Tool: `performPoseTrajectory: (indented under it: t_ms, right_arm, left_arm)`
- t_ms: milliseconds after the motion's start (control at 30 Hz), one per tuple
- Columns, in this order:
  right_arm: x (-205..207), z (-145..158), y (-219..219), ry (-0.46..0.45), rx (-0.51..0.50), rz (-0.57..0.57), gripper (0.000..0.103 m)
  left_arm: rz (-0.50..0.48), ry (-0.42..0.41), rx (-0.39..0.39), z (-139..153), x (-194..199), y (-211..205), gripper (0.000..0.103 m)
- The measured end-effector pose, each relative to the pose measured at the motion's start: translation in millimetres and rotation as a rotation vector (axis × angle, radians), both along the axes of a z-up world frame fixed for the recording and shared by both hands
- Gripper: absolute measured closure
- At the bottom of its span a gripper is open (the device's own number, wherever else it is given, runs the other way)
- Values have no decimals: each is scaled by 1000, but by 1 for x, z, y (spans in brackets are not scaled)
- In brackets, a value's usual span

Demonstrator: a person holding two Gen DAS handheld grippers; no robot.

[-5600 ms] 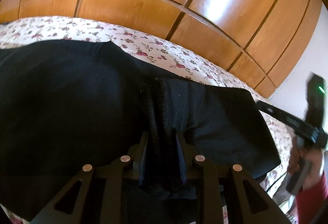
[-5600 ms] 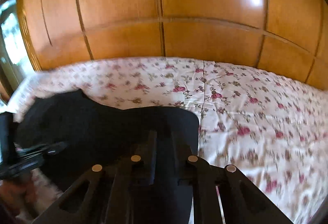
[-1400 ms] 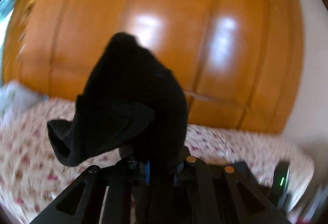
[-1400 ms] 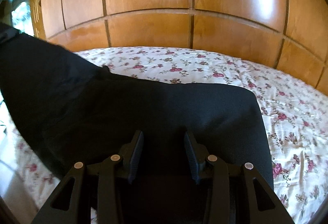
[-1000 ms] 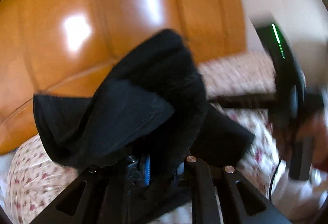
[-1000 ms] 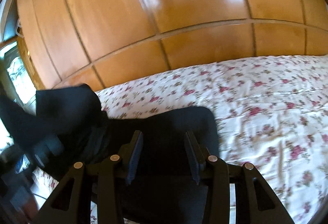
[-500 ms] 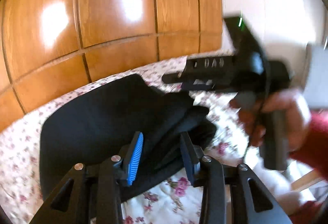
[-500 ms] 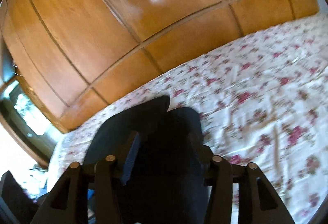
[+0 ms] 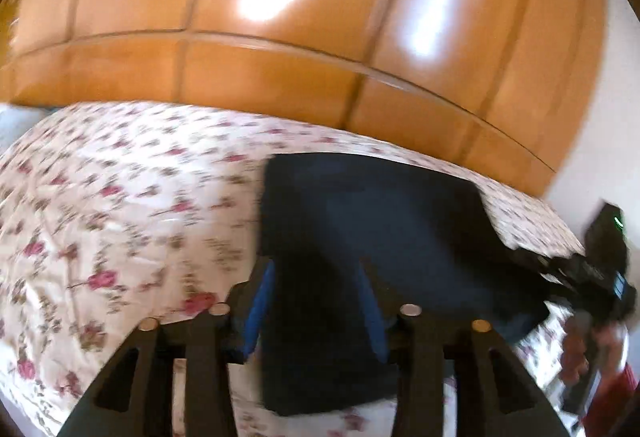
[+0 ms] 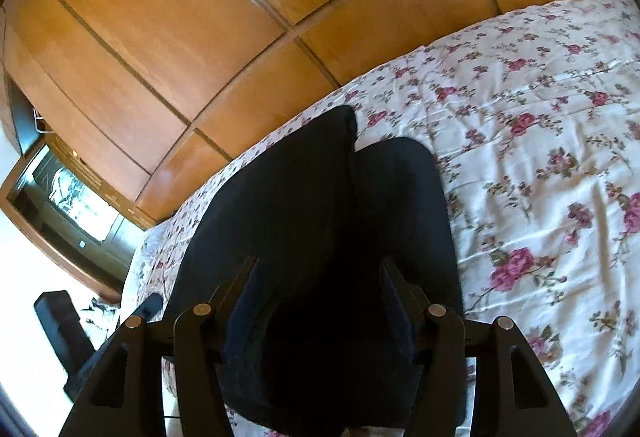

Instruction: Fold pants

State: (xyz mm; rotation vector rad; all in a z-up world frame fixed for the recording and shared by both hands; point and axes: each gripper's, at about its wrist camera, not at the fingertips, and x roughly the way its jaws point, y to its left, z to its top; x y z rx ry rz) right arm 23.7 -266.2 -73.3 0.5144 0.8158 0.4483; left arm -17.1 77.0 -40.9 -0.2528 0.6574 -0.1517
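Between both open jaws, pants [image 9: 384,237].

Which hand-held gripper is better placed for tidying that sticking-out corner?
Right, probably. The right hand-held gripper is open over the pants, its fingers pointing at the corner. The left hand-held gripper view is blurred.
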Motion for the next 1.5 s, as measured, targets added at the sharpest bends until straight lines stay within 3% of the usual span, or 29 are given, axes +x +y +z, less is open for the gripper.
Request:
performPoseTrajectory:
  t_ms: [67,100,133,167,233,367,500,600,700,767,833,900,1033,1167,1267,1433,1500]
  right_arm:
    - [0,-1,7,0,-20,12,43]
    - [-1,-1,12,-3,-48,15,49]
    - [0,-1,17,-6,-70,18,74]
    - [1,1,23,-10,-107,30,84]
    - [3,4,31,-11,-144,43,87]
    - [-5,33,24,-79,-137,36,88]
    - [-7,57,12,-122,-182,-3,88]
    - [-2,47,0,-82,-224,-35,88]
    - [4,12,-9,41,-199,-40,84]
    - [-4,0,-12,37,-177,-72,83]
    - [-8,3,-20,31,-126,-107,75]
    - [-9,15,-24,18,-136,-135,75]
    - [-15,59,-21,-134,-245,-168,75]
    - [5,78,8,-175,-357,-80,75]
    - [26,76,42,-151,-494,-22,75]
    - [56,51,64,-104,-604,22,75]
    - [69,34,63,-65,-666,-4,75]
  left_arm:
    - [47,35,23,-8,6,5,53]
    - [47,53,3,-13,9,7,52]
    - [35,74,-22,-17,8,9,52]
    - [22,94,-35,-20,10,7,52]
    - [17,86,-13,-18,6,-1,53]
    - [-96,28,5,3,-7,-25,53]
    - [-185,-22,84,14,-16,-58,53]
    - [-196,16,110,2,-9,-71,53]
    - [-179,27,158,-10,-14,-76,53]
    - [-185,18,178,-8,-19,-77,53]
    - [-207,27,186,-4,-19,-75,53]
    - [-226,46,163,6,-15,-69,53]
    - [-192,48,144,28,13,-61,53]
    - [-157,83,205,42,60,-73,53]
    - [-154,114,233,38,89,-83,53]
    - [-164,203,338,2,127,-104,51]
    - [-159,181,331,-11,130,-102,49]
